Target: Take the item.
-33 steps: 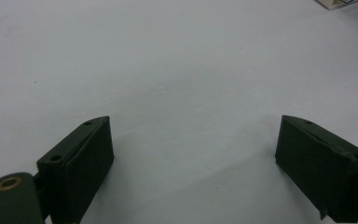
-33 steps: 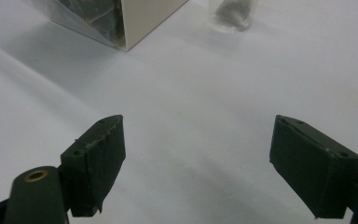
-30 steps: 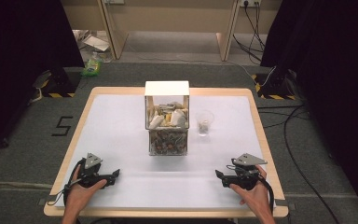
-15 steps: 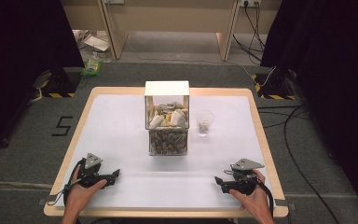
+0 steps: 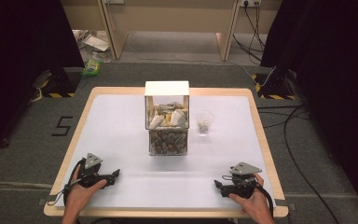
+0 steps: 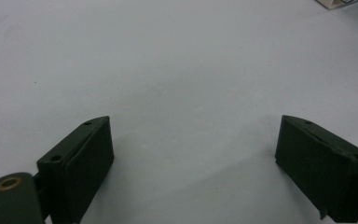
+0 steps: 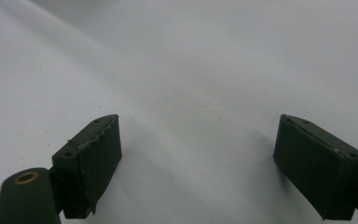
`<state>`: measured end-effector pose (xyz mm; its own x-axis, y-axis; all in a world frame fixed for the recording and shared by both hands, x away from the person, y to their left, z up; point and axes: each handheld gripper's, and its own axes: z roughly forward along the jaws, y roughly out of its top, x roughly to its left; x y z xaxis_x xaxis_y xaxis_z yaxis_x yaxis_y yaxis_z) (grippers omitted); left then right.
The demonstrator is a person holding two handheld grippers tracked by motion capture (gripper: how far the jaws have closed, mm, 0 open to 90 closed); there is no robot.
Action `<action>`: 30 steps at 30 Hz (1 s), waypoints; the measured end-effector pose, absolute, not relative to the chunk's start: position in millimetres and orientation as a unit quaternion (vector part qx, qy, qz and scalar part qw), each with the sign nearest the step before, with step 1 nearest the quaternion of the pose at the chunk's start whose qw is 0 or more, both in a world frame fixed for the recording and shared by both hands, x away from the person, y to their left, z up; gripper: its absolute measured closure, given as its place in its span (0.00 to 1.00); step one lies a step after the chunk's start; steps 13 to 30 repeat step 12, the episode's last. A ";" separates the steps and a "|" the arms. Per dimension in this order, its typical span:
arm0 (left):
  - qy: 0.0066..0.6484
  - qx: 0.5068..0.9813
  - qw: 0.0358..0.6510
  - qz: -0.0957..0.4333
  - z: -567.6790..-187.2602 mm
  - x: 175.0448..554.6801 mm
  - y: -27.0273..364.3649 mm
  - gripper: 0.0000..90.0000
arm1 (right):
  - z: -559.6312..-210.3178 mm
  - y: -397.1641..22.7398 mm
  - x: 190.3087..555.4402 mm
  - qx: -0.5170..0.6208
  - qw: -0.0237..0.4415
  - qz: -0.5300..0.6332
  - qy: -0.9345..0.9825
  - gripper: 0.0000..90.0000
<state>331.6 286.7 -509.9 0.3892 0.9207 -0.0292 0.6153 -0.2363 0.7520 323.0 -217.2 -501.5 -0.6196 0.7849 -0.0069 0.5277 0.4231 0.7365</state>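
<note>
A clear box [image 5: 167, 119] with a white lid stands at the table's middle, packed with pale and brownish pieces in two layers. A small clear cup [image 5: 204, 122] stands just right of it. My left gripper [image 5: 115, 174] rests near the front left of the white table top [image 5: 121, 126], held by a hand, its jaws wide apart over bare surface. In the left gripper view the gripper [image 6: 193, 158] is open with nothing between the pads. My right gripper [image 5: 217, 186] lies near the front right, also open. The right gripper view shows that gripper [image 7: 198, 158] over bare white surface.
The table has a wooden rim [image 5: 168, 213]. Cables [image 5: 293, 140] run over the grey floor at the right. Black-and-yellow stands [image 5: 56, 86] sit on the floor at both far corners. A green object [image 5: 92, 68] lies on the floor at the back left.
My right gripper has drawn slightly back toward the front edge of the table. The left gripper has barely moved.
</note>
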 end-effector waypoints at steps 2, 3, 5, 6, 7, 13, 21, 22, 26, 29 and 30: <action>0.508 0.756 0.352 0.217 -509.9 331.6 286.7 0.12 | -501.7 -217.2 322.8 0.398 0.178 0.361 0.824 0.17; 0.508 0.756 0.351 0.217 -509.9 331.6 286.7 0.11 | -501.8 -217.3 322.6 0.398 0.178 0.361 0.824 0.17; 0.508 0.756 0.352 0.217 -509.9 331.6 286.7 0.12 | -502.1 -217.5 322.5 0.397 0.179 0.362 0.824 0.17; 0.508 0.756 0.352 0.217 -509.9 331.6 286.7 0.12 | -502.1 -217.5 322.5 0.397 0.179 0.362 0.824 0.17; 0.508 0.756 0.352 0.217 -509.9 331.6 286.7 0.12 | -502.2 -217.2 322.0 0.399 0.178 0.362 0.823 0.17; 0.508 0.756 0.352 0.217 -509.9 331.6 286.7 0.11 | -502.5 -217.3 321.6 0.400 0.178 0.364 0.822 0.17; 0.508 0.756 0.352 0.217 -509.9 331.6 286.7 0.11 | -502.5 -217.3 321.6 0.400 0.178 0.364 0.822 0.17; 0.508 0.756 0.352 0.217 -509.9 331.6 286.7 0.11 | -502.5 -217.3 321.6 0.400 0.178 0.364 0.822 0.17; 0.508 0.756 0.352 0.217 -509.9 331.6 286.7 0.11 | -502.5 -217.3 321.6 0.400 0.178 0.364 0.822 0.17; 0.508 0.756 0.352 0.217 -509.9 331.6 286.7 0.11 | -502.5 -217.3 321.6 0.400 0.178 0.364 0.822 0.17; 0.508 0.756 0.352 0.217 -509.9 331.6 286.7 0.11 | -502.5 -217.3 321.6 0.400 0.178 0.364 0.822 0.17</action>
